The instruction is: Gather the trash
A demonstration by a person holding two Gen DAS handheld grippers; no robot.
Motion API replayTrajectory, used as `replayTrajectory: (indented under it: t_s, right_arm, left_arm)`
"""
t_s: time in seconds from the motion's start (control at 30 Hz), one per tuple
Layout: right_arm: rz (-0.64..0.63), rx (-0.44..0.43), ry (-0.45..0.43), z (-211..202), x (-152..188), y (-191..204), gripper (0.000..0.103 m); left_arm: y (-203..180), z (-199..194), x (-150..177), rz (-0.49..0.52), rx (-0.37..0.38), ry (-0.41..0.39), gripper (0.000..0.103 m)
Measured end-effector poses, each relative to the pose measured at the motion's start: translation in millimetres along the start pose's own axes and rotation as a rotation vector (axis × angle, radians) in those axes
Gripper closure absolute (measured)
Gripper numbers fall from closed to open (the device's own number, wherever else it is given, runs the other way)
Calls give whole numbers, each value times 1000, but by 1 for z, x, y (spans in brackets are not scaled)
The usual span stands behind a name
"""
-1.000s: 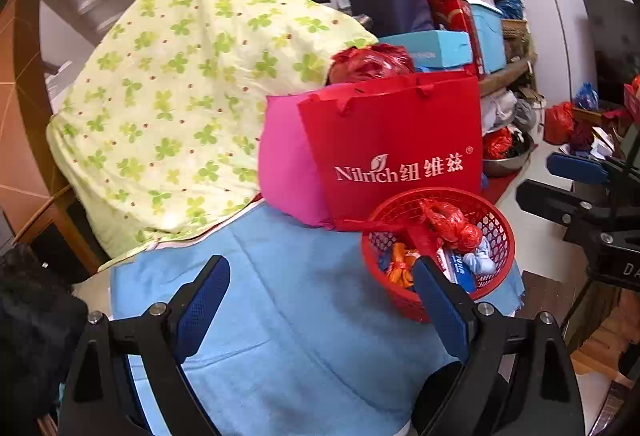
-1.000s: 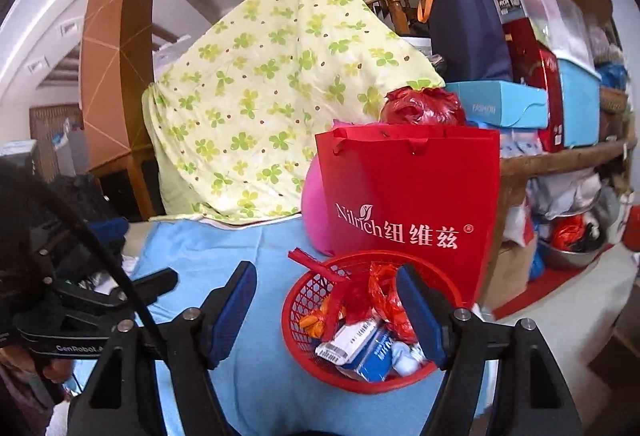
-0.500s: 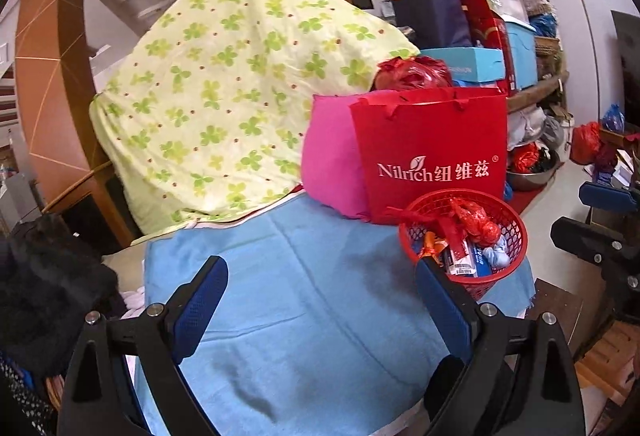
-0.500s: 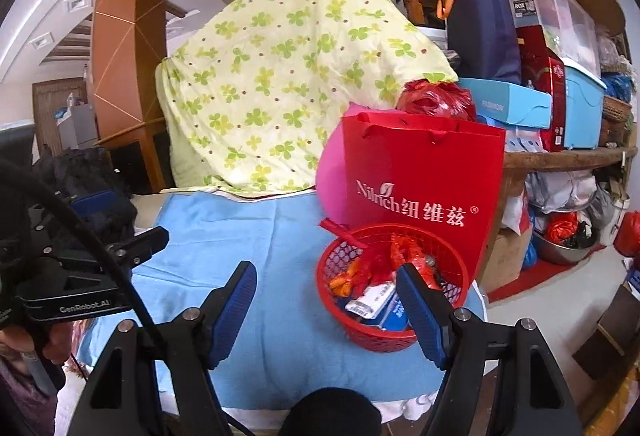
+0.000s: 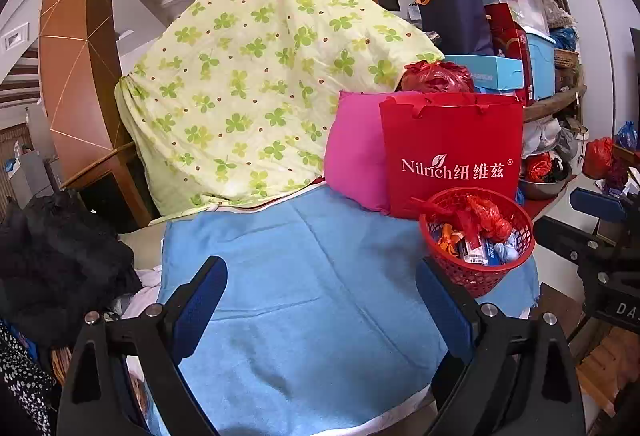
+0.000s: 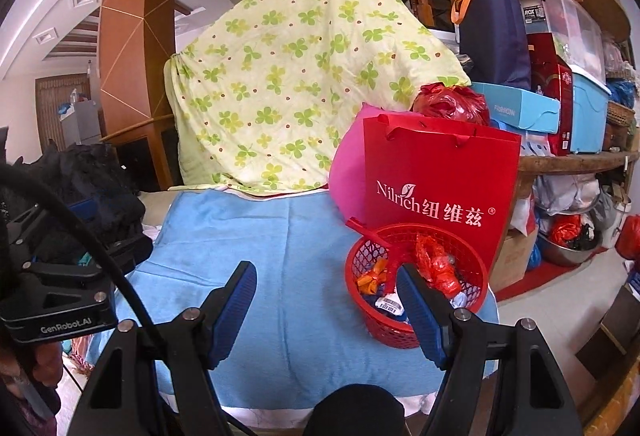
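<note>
Trash basket (image 6: 416,292), beside right claw (image 6: 328,302)

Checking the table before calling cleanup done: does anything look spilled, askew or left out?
Nothing looks spilled. The wrappers sit inside the red basket, which stands upright near the right edge of the blue cloth. One red strip pokes over its rim. Both grippers, left and right, are open and hold nothing.

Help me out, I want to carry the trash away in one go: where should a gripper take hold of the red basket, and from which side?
Probably the rim of the red basket, pinched from above on its near edge. It stands upright on the blue cloth with the red paper bag close behind, so the front is free. The open right gripper is nearest.
</note>
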State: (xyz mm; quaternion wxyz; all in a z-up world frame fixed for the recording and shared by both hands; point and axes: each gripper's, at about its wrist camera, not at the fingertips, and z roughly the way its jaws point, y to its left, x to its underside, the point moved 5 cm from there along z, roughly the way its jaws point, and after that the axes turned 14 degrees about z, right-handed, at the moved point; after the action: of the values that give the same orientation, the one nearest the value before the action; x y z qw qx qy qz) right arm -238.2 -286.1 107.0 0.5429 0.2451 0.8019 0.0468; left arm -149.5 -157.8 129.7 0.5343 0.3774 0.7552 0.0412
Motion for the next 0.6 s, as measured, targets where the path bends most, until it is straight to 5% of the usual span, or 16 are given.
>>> replayTrajectory:
  t_s: [0.6]
  right_arm:
    - [3, 6, -13, 3, -2, 12, 27]
  left_arm:
    - [15, -13, 6, -22, -25, -14, 7]
